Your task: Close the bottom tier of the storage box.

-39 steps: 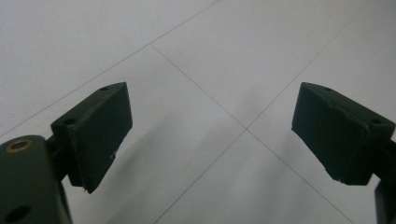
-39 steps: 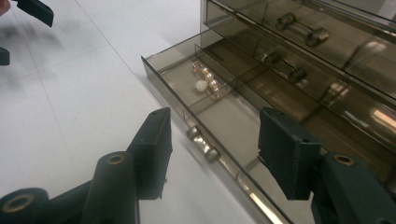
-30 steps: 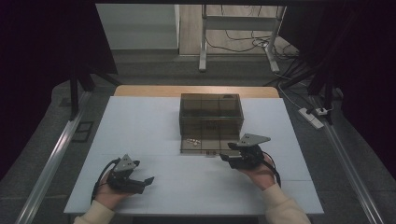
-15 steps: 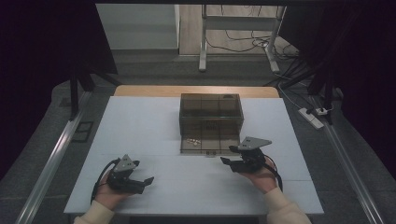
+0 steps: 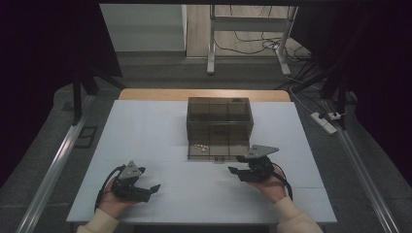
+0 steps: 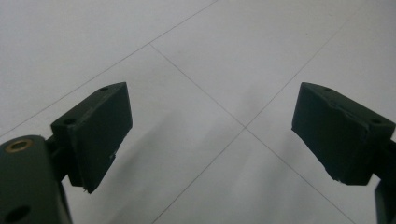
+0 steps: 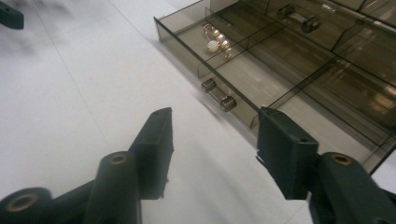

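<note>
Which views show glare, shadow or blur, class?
High view: dim, dark surroundings, the white table evenly lit. Left gripper view: soft shadows under the pads, which look slightly soft. Right gripper view: reflections on the tinted drawer, and the top left corner is blurred.

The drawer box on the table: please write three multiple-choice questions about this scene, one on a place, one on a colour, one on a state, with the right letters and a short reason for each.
1. Where do the small beads lie?
A. in the pulled-out drawer
B. on the bare table
C. between the left gripper's jaws

2. What colour is the drawer box?
A. bright red
B. smoky clear brown
C. solid white

3. How does the right gripper stand?
A. shut on the drawer handle
B. shut on a bead
C. jaws apart, nothing between them

Answers:
1. A, the right gripper view shows them in a compartment of the drawer.
2. B, its dividers show through the tinted walls.
3. C, white table shows between its jaws, and the handle lies beyond them.
</note>
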### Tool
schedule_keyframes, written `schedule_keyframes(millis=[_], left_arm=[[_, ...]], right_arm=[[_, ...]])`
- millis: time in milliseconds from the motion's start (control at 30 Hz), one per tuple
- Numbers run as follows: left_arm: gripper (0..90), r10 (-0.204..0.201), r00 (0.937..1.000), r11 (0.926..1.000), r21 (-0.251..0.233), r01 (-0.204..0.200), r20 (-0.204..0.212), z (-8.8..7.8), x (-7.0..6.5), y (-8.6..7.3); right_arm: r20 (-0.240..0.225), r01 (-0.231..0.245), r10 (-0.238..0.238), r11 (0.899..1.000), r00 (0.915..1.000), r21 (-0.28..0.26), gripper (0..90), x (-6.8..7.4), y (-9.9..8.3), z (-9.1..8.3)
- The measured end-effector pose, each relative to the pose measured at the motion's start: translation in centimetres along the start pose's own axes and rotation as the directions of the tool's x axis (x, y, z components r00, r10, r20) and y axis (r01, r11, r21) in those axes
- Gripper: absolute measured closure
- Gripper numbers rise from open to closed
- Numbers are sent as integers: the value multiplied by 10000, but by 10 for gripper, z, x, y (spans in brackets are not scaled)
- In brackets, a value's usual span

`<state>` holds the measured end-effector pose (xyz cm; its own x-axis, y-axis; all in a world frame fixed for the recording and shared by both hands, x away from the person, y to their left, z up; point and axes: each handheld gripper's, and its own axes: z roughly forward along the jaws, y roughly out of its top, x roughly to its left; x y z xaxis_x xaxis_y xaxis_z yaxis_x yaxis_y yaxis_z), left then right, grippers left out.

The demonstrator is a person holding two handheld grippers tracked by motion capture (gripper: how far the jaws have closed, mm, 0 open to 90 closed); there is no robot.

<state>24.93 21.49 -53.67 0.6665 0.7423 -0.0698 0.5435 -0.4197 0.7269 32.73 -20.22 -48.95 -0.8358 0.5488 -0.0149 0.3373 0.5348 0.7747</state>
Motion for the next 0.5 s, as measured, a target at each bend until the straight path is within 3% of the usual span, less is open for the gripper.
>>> schedule_keyframes(millis=[233,433,500], left_arm=[[119,-26,10000,10000,-56,26,-18,-1,-1,0],[119,-11,10000,10000,-40,11,-52,0,-2,0],[119,-7,10000,10000,-25,7,-41,1,-2,0]], right_arm=[[-219,147,-145,9999,9997,81,645,1,0,2],[58,555,-558,9972,9984,506,865,2,-3,6],[228,606,-622,9961,9978,641,890,2,-3,8]])
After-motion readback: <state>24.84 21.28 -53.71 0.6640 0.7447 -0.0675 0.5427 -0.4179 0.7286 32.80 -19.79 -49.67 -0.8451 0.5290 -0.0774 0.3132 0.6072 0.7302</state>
